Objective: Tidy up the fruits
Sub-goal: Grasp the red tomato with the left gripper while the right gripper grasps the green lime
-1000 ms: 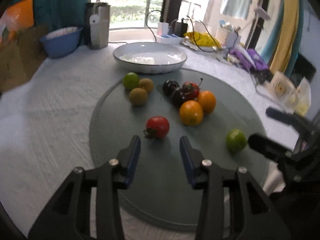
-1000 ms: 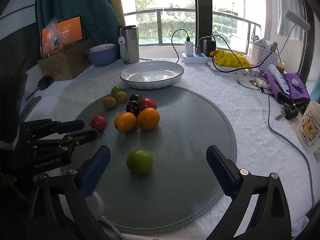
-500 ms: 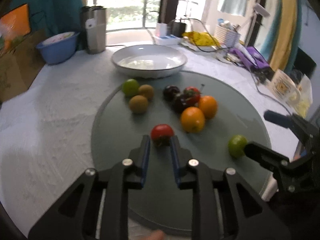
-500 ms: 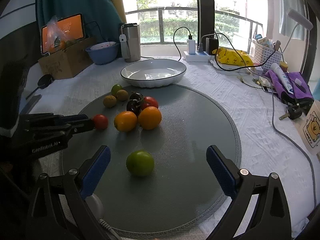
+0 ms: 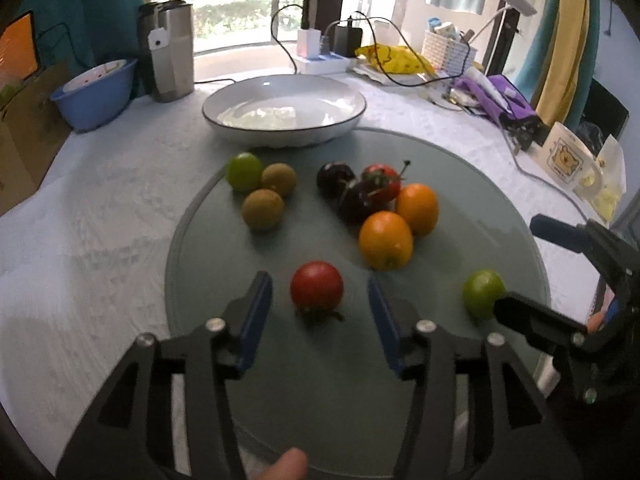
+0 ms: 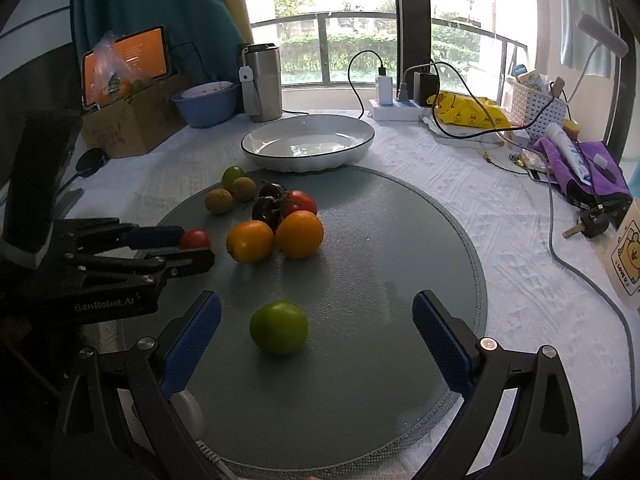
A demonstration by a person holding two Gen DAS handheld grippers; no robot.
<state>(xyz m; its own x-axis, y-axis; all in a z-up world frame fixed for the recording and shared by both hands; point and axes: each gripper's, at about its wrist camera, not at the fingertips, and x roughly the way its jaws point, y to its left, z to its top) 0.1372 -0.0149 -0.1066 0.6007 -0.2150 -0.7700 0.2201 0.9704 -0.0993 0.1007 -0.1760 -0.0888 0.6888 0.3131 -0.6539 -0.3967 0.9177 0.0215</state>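
Note:
A red tomato (image 5: 317, 285) lies on the round grey glass turntable (image 5: 480, 216), between the open fingers of my left gripper (image 5: 320, 300), which do not touch it. Two oranges (image 5: 385, 240), dark plums (image 5: 352, 200), another tomato (image 5: 382, 180), two brown fruits (image 5: 263, 209) and a green lime (image 5: 244, 171) sit further back. A second green lime (image 6: 279, 327) lies just ahead of my open, empty right gripper (image 6: 316, 326). A white oval dish (image 5: 284, 109) stands empty behind the turntable.
A steel flask (image 5: 172, 56), a blue bowl (image 5: 94, 94) and a cardboard box (image 6: 132, 120) stand at the back left. A power strip with cables (image 6: 394, 108), a basket, purple cloth (image 6: 580, 168) and keys lie at the right.
My left gripper closed around the tomato half a second ago and has now opened wide again, with the tomato resting on the turntable. The right gripper has barely moved.

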